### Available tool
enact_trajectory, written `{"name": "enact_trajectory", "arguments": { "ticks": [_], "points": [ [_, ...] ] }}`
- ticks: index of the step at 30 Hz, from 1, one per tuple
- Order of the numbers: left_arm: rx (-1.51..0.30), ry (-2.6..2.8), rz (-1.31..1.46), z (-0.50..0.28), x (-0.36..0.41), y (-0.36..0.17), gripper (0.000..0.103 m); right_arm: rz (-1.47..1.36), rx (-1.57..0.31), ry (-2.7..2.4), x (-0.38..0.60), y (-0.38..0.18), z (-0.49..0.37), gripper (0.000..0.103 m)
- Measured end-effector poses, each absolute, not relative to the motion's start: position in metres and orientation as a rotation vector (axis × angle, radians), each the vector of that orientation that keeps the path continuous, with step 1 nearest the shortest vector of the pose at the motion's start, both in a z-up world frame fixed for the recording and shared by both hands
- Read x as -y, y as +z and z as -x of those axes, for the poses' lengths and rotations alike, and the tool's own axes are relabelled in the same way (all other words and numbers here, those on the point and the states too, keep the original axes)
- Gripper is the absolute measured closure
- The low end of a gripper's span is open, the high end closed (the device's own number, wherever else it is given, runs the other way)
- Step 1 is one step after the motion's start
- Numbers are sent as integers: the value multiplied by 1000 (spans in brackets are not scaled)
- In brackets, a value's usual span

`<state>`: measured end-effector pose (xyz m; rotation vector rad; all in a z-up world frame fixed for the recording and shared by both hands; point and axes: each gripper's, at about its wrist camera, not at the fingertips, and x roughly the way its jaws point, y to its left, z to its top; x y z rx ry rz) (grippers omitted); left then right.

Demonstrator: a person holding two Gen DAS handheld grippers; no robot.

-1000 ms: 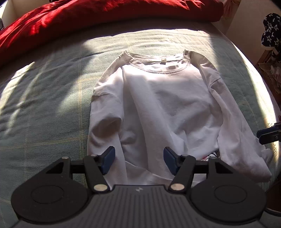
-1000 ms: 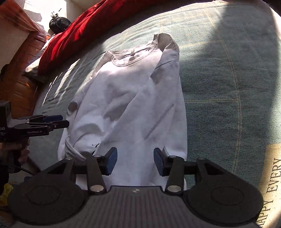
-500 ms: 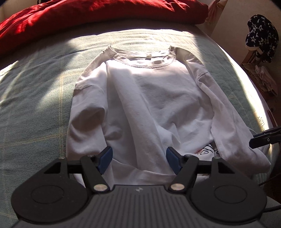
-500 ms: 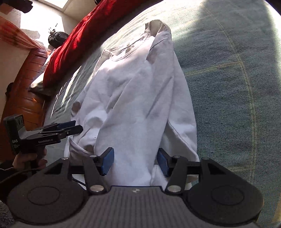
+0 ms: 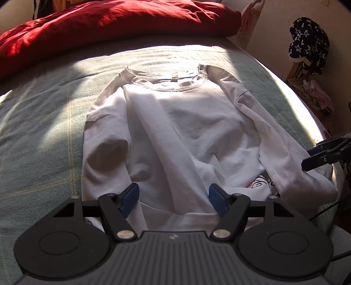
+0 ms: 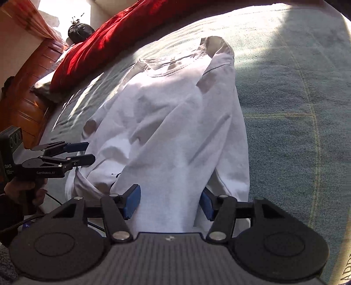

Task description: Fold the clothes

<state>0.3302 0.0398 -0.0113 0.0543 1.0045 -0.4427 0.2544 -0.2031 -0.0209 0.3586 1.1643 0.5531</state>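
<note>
So the white long-sleeved shirt (image 5: pixel 186 131) is spread flat on the green bedspread (image 5: pixel 43 131), collar at the far end by the red duvet (image 5: pixel 109 19). Left gripper (image 5: pixel 173 197) sits over the near hem, jaws wide apart, nothing pinched. Right gripper (image 6: pixel 169 200) hovers over the right sleeve, jaws also apart (fabric between them, not clamped). A star-print garment (image 5: pixel 309 43) hangs far right.

Left gripper (image 5: pixel 173 202) jaws spread wide, right gripper (image 6: pixel 170 202) likewise agape, both low, level
</note>
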Motion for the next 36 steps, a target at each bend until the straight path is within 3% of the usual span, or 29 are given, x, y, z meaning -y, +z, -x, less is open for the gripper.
{"name": "enact_trajectory", "arguments": {
  "ticks": [12,14,21,25,27,31,36],
  "points": [
    [-885,-477,-123,-309,-38,-8,30,-398,-1039,706,213,-23,-244,37],
    [-842,-496,-155,-300,-38,-5,30,-407,-1027,731,214,-27,-241,32],
    [-694,-490,-151,-244,-42,7,29,-466,-968,754,220,-48,-211,32],
    [-697,-464,-133,-227,-40,12,27,-573,-954,786,214,-46,-223,21],
    [-693,-440,-102,-220,-43,13,27,-608,-965,769,211,-48,-232,21],
    [-728,-452,-74,-214,-44,9,27,-707,-945,712,215,-55,-241,32],
    [-748,-467,-82,-211,-43,4,27,-750,-928,688,223,-57,-247,53]
  ]
}}
